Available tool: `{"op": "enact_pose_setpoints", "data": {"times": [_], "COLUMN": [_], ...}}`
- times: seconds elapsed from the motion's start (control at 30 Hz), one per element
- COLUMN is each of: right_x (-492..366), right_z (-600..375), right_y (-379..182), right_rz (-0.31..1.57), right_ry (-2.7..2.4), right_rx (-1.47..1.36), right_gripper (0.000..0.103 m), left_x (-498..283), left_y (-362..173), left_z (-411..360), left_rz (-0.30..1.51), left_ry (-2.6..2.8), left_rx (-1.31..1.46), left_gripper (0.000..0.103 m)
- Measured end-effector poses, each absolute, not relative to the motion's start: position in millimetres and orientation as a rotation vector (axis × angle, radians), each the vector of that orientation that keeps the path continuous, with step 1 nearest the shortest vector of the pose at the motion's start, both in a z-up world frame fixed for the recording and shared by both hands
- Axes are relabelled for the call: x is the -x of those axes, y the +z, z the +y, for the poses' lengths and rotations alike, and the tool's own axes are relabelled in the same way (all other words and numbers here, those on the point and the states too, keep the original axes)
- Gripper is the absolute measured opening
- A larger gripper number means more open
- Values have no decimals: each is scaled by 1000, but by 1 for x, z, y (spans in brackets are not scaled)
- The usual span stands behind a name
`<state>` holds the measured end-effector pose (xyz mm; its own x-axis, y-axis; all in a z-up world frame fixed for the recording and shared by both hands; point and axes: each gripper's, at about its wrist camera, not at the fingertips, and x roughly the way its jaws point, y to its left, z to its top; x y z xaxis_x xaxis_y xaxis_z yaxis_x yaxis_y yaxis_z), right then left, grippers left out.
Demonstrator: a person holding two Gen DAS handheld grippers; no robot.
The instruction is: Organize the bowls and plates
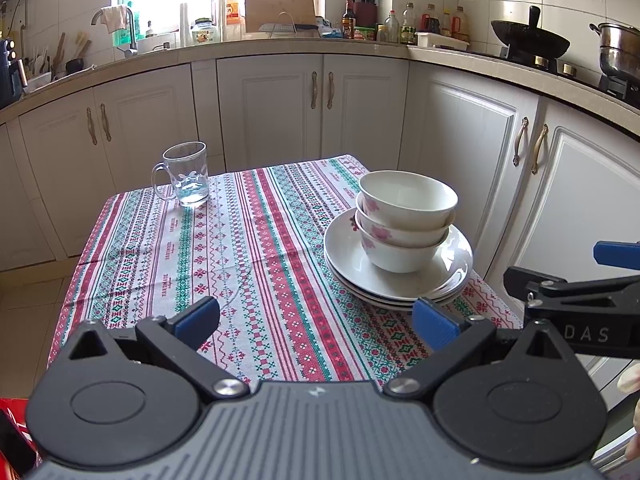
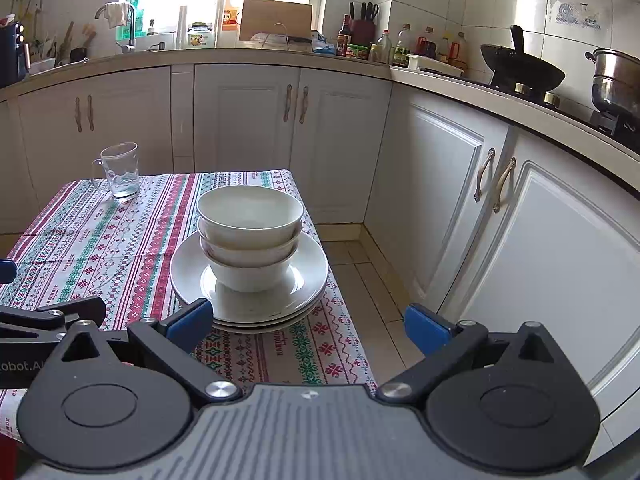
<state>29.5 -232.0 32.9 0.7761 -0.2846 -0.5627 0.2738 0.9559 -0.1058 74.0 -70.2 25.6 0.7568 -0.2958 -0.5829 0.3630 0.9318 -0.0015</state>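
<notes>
Three white bowls (image 1: 404,220) with pink flowers sit nested on a stack of white plates (image 1: 448,276) at the table's right edge. The right wrist view shows the same bowls (image 2: 250,236) and plates (image 2: 304,276) straight ahead. My left gripper (image 1: 316,322) is open over the patterned cloth, to the left of and nearer than the stack, with nothing between its blue pads. My right gripper (image 2: 308,326) is open too, just short of the plates' near rim, holding nothing. The right gripper's body (image 1: 580,296) shows at the right of the left wrist view.
A clear glass mug (image 1: 186,174) stands at the table's far left corner. The striped tablecloth (image 1: 240,264) covers a small table. White cabinets (image 1: 272,108) ring it closely, with tiled floor (image 2: 368,280) to the right. A wok (image 1: 528,40) and steel pot (image 1: 618,52) sit on the stove.
</notes>
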Motion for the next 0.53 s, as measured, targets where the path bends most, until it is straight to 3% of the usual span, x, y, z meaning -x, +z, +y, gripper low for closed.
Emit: {"op": "enact_pose_setpoints", "data": {"times": [0.53], "right_x": [-29], "right_z": [-233], "right_y": [34], "right_rz": [610], "right_ry": [-306], "right_rx": [24], "right_gripper": [103], "left_x": [-74], "left_y": [25], "left_z": [-69], "left_rz": [617], "left_ry": [-360], "left_rx": [-112], "left_gripper": [102]}}
